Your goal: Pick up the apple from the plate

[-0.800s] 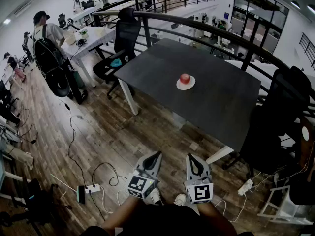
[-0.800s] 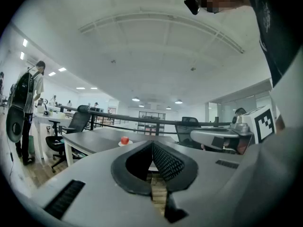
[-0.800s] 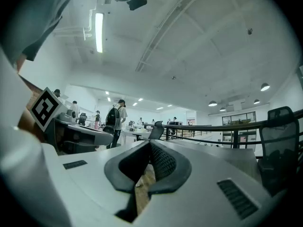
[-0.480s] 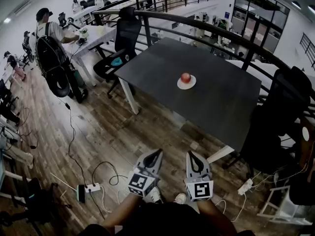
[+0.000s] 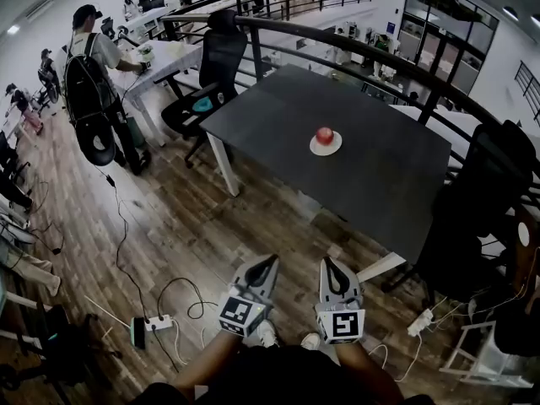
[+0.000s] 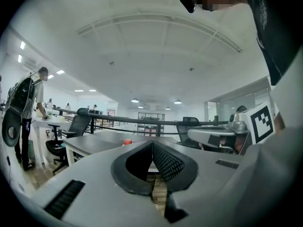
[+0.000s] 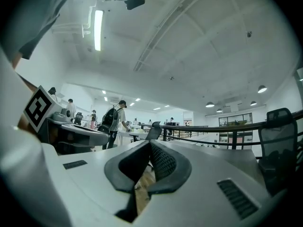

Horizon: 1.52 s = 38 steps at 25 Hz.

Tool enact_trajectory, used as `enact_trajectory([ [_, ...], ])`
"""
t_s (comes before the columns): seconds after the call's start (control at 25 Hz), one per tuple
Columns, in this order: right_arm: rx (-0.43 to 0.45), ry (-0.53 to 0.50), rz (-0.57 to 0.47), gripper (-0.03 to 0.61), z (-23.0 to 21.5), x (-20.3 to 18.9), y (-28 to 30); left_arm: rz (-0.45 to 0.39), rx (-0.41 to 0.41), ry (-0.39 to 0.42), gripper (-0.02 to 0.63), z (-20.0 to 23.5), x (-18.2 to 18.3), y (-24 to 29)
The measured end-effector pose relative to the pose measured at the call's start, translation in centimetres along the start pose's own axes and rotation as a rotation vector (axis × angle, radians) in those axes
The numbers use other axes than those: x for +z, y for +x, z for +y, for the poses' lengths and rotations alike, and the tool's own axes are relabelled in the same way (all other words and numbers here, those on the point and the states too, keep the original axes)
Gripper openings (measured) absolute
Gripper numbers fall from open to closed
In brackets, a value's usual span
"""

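Two grippers are held side by side, low over the wooden floor (image 5: 177, 226) and close to the person carrying them, both pointing level toward the dark desk (image 5: 384, 180). The left gripper (image 5: 268, 265) has its jaws pressed together at the tips with nothing between them. The right gripper (image 5: 327, 265) has its jaws closed too, and they are just as empty. Each one shows its marker cube at the near end.

A red apple (image 5: 324, 135) sits on a small white plate (image 5: 336, 149) near the middle of the desk, well apart from both grippers. The apple and plate are the only things on the desk.

Behind the desk runs a curved black railing (image 5: 363, 53), and a black office chair (image 5: 218, 62) stands at the far left corner. Farther left, a person with a backpack (image 5: 89, 70) stands at a white table (image 5: 169, 62). On the floor to the left of the grippers lies a white power strip (image 5: 158, 323) with cables trailing away from it.
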State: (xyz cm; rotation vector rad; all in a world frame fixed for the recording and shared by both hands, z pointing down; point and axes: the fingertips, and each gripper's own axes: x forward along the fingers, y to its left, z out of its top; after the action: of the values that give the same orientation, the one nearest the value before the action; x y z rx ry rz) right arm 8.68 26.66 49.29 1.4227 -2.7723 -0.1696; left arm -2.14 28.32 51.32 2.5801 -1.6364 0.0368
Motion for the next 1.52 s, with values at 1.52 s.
enact_trajectory([
  [1.52, -0.038, 0.017, -0.008, 0.025, -4.8, -0.4, 14.2, 0.004, -0.033, 0.039, 0.023, 11.5, 2.0, 11.7],
])
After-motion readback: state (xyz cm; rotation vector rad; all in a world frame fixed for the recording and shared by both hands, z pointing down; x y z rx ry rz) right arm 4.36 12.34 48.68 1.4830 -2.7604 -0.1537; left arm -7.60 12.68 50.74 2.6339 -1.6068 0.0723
